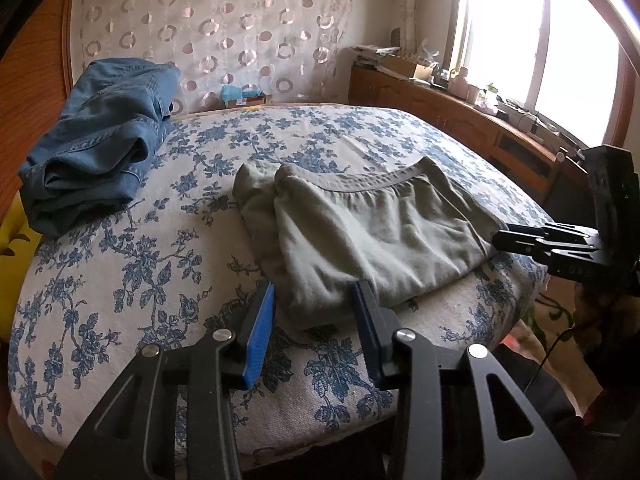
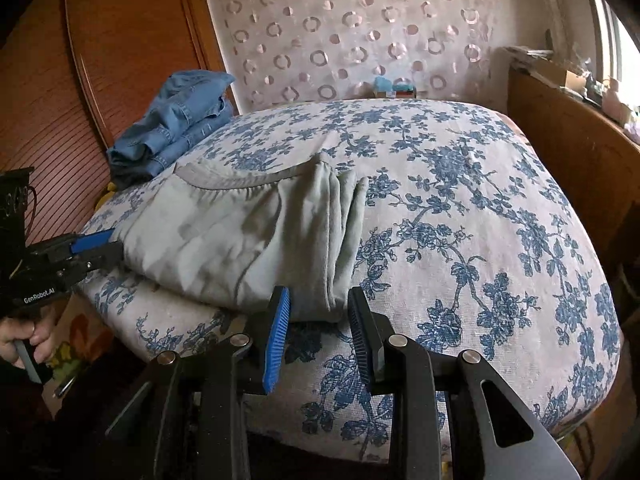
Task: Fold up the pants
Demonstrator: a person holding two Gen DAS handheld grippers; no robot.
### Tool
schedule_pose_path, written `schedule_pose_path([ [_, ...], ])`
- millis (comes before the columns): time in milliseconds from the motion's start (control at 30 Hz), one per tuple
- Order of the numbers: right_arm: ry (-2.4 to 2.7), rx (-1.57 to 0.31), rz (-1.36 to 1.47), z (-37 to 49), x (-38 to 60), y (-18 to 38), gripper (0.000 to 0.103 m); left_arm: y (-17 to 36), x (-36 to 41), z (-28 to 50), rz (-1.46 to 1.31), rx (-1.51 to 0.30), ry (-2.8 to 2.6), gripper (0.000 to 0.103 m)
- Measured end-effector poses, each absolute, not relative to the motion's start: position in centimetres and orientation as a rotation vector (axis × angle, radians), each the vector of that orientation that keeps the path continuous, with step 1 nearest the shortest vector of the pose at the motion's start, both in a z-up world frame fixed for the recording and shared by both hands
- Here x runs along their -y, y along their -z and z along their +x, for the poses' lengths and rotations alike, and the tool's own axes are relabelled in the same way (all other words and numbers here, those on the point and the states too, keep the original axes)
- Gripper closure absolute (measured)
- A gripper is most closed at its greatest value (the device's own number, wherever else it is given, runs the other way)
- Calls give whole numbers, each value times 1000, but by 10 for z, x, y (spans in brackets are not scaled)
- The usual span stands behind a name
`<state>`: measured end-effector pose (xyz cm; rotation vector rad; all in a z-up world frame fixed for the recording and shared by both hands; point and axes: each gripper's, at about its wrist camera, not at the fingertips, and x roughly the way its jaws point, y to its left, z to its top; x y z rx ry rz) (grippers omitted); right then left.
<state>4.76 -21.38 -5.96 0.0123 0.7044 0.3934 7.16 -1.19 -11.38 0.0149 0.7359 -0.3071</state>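
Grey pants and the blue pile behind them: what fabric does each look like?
Grey pants: soft matte knit, probably cotton jersey, with a gathered elastic waistband. Blue jeans: denim, judging by the faded blue weave and stitched seams.

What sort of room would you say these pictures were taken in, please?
Most likely a home bedroom: a bed with a blue floral cover, a circle-patterned curtain behind it, and a low wooden cabinet under the window.

Left tool (image 1: 314, 312) part-open, angled down; right tool (image 2: 318, 316) likewise.
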Motion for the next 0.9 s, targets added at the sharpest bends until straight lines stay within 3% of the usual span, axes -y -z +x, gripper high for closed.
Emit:
schedule_pose_path([
  [367, -392, -689, 23, 48, 215, 63, 72, 118, 14, 74, 14, -749, 300, 62],
  [533, -386, -678, 11, 45, 213, 64, 73, 119, 16, 73, 4, -743, 319, 78],
  [600, -389, -676, 11, 45, 213, 65, 81, 118, 15, 72, 1, -740, 319, 84],
  [900, -402, -661, 41, 44, 219, 63, 95, 112, 11, 70, -16, -712, 320, 92],
])
